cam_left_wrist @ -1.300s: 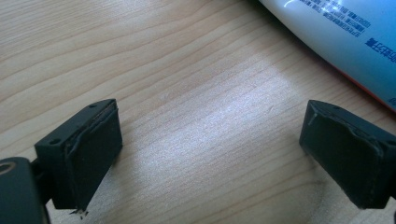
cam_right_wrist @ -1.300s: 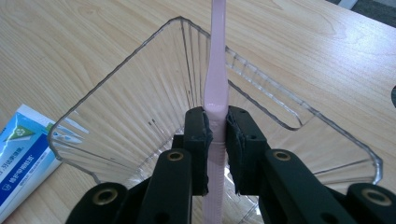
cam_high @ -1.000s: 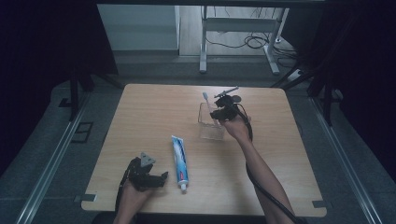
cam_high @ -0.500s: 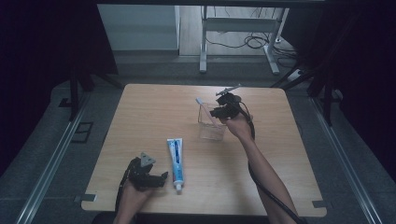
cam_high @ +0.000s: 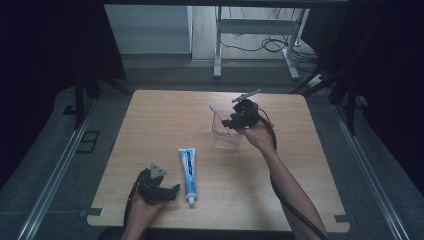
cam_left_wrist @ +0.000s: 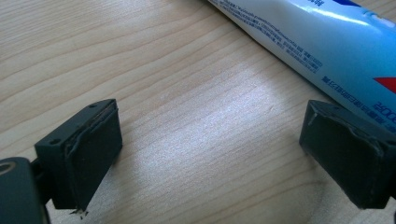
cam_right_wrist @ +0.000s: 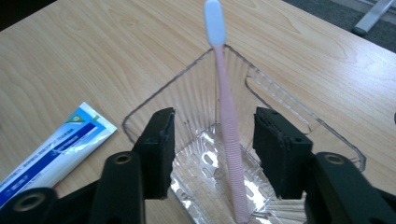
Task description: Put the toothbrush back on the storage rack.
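A pink toothbrush with a white head stands leaning in a clear plastic container at the table's far middle. My right gripper hangs over the container's rim. Its jaws have just been opening and now stand on either side of the toothbrush handle without touching it. A blue and white toothpaste tube lies flat near the front. My left gripper rests open on the wood just left of the toothpaste tube, with bare table between its pads.
The wooden table stands on a grey floor, with metal rails along both sides. A desk frame and cables lie beyond the far edge. The right gripper's cable trails along the forearm.
The right gripper's jaws have parted from the toothbrush, and the hand has lifted slightly. The brush head has dropped a little and leaned left in the container. The left gripper has stayed put.
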A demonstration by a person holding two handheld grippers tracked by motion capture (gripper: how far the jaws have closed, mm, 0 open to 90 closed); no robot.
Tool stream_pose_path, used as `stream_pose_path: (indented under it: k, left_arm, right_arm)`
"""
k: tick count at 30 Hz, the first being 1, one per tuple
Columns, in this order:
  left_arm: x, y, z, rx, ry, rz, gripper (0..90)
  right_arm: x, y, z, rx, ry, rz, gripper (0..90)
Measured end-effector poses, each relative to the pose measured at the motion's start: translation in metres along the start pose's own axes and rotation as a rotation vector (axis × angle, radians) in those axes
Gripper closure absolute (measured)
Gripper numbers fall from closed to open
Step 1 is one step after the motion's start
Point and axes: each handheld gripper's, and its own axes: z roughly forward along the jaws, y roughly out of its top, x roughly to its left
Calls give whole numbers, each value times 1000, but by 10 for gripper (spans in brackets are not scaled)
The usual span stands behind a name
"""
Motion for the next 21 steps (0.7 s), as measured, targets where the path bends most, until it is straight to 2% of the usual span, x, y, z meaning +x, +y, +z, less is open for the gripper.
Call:
stream_pose_path:
  k: [8,21]
  left_arm:
    - [0,0,0,0,0,4,56]
    - [0,0,0,0,0,0,56]
  right_arm:
    - [7,0,-12,-21,33,-33,404]
    - [2,-18,-24,-32,15,-37,335]
